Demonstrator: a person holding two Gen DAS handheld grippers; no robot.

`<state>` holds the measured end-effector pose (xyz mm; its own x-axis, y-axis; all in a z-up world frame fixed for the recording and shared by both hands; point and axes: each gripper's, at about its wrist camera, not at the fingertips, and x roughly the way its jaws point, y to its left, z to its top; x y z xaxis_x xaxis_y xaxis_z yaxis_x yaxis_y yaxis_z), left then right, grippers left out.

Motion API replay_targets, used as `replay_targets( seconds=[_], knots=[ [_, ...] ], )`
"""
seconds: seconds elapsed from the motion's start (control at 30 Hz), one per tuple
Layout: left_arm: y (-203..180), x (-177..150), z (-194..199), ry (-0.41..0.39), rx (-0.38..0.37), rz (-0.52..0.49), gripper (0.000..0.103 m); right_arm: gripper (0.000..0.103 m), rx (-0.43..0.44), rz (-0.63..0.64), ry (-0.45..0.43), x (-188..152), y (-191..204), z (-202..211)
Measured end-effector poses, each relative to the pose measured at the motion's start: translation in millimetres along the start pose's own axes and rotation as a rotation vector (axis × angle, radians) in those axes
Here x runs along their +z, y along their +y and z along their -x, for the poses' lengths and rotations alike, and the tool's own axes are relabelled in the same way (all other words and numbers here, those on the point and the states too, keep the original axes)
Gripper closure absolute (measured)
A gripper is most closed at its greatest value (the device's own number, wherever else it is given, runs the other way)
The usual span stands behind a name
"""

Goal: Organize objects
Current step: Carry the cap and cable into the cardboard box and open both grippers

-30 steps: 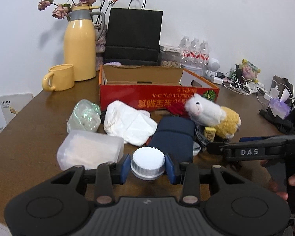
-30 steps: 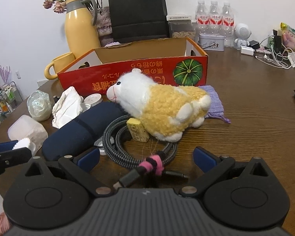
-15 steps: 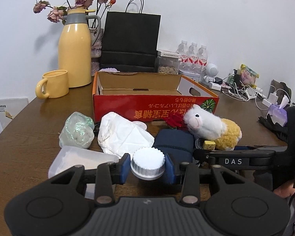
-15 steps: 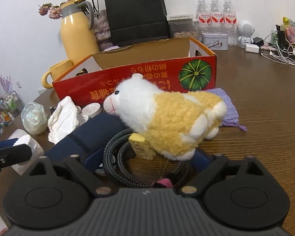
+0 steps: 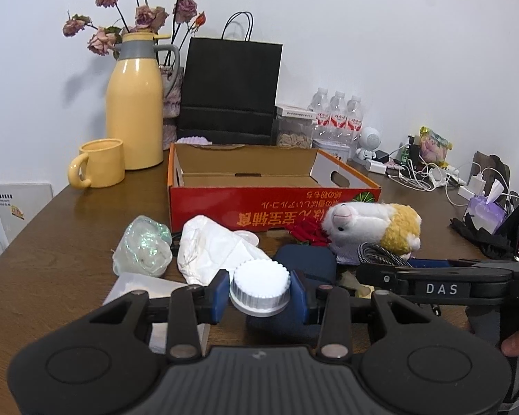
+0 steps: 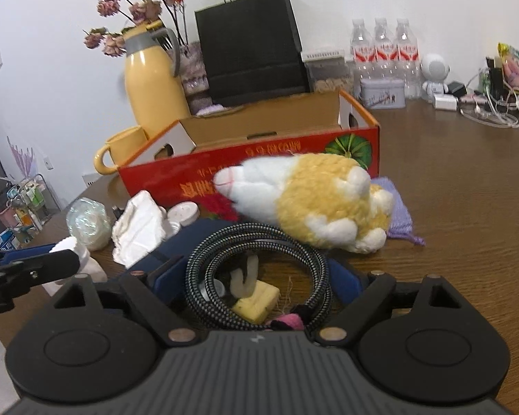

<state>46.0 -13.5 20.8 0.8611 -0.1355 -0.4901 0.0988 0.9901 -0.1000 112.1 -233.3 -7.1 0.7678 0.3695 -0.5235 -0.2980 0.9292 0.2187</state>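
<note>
My left gripper (image 5: 259, 294) is shut on a white ribbed cap (image 5: 260, 285), held over a clear plastic tub (image 5: 138, 288). My right gripper (image 6: 257, 276) has a coil of black braided cable (image 6: 256, 242) between its blue pads; its jaws are closing and the pads touch both sides of the coil. Behind the coil a white and yellow plush sheep (image 6: 315, 200) lies tipped on its side. An open red cardboard box (image 5: 273, 207) stands behind the pile. A navy pouch (image 5: 304, 266), a crumpled white bag (image 5: 211, 249) and a shiny wad (image 5: 142, 249) lie in front of it.
A yellow mug (image 5: 100, 162), a yellow jug (image 5: 135, 110) with dried roses and a black paper bag (image 5: 230, 90) stand at the back. Water bottles (image 5: 335, 117) and chargers with cords (image 5: 425, 173) crowd the back right. A purple knit cloth (image 6: 398, 214) lies under the sheep.
My right gripper has moved in around the cable coil and its jaws have narrowed onto it. The plush sheep has toppled onto its side. The left gripper keeps its hold on the cap.
</note>
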Motion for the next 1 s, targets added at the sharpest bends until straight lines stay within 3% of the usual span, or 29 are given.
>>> replay_targets(
  seconds=[0.5,1.0],
  knots=[
    [3,39,0,-0.083,0.008,-0.015,0.066,0.014,-0.026,0.097,-0.128,29,21,30],
    [4,123,-77,-0.067,0.031,-0.009,0.066,0.014,-0.108,0.169,-0.199,102,10,-16]
  ],
)
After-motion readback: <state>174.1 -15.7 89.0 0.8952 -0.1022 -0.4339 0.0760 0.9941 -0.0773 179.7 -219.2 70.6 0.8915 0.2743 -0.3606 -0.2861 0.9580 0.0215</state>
